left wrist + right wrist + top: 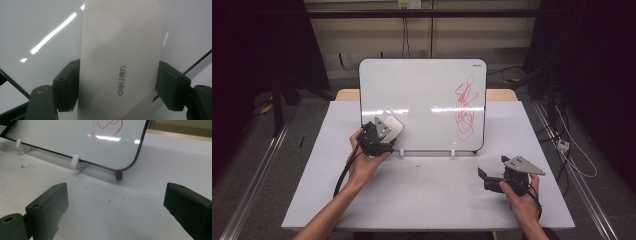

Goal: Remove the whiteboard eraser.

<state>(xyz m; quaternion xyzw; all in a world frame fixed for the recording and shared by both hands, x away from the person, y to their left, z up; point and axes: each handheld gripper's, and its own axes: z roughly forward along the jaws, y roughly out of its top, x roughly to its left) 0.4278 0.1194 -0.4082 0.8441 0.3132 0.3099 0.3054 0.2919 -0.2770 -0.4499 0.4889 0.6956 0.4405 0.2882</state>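
A white whiteboard [422, 95] stands propped at the back of the white table [437, 195]. A red scribble [465, 107] covers its right part. My left gripper [387, 131] is at the board's lower left, shut on a white eraser [393, 125]. In the left gripper view the eraser [120, 50], printed "deli", lies against the board, and both pads [67, 85] of the left gripper [117, 85] press its sides. My right gripper [492, 171] rests low at the table's right front, open and holding nothing. The right gripper [116, 202] faces the board's lower right corner [120, 167] and the scribble's bottom [107, 127].
Small white clips [452, 152] hold the board's bottom edge, and one clip [75, 161] is close ahead in the right gripper view. Dark specks dot the tabletop. Cables [572, 155] lie on the floor right of the table. Metal rails run along both sides.
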